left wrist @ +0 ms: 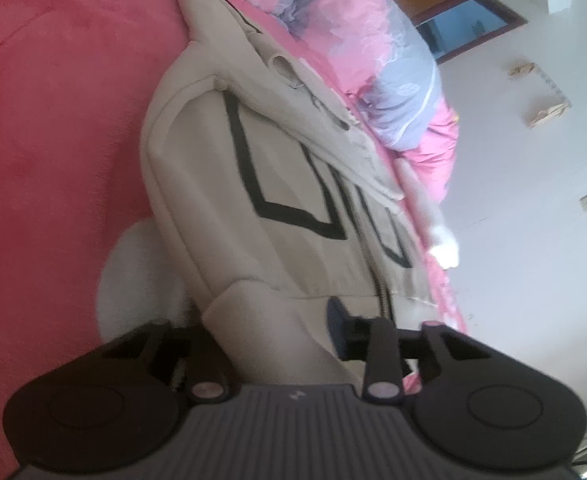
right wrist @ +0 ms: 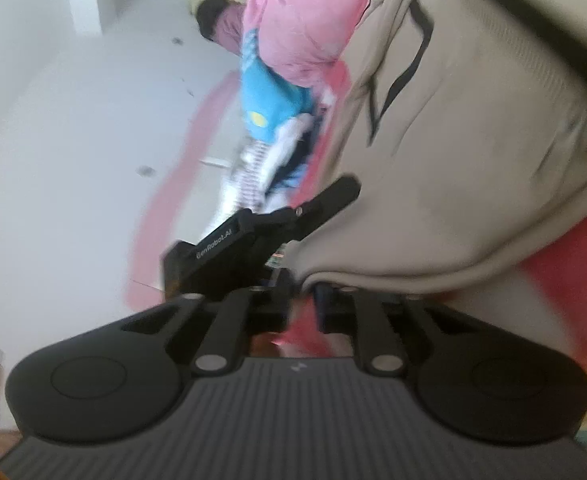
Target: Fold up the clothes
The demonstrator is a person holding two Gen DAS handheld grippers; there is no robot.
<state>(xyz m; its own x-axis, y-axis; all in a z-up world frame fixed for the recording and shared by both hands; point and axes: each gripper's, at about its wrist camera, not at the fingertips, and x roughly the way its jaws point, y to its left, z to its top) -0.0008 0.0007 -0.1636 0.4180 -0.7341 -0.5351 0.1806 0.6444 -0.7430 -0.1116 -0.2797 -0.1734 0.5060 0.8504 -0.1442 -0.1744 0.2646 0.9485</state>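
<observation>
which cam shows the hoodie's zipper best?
Left wrist. The beige hoodie is seen along its length there, with the zipper running toward the left gripper. The right wrist view shows only blurred, bunched hoodie fabric and black print; no zipper can be made out.

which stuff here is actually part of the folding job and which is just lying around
Part of the job:
- beige hoodie, with black line print and a zip
- left gripper, fabric bunched between its fingers
- right gripper, at the hoodie's edge; grip unclear

Just lying about:
- pink blanket under the hoodie
- pink and grey quilt
- heap of blue and white clothes
</observation>
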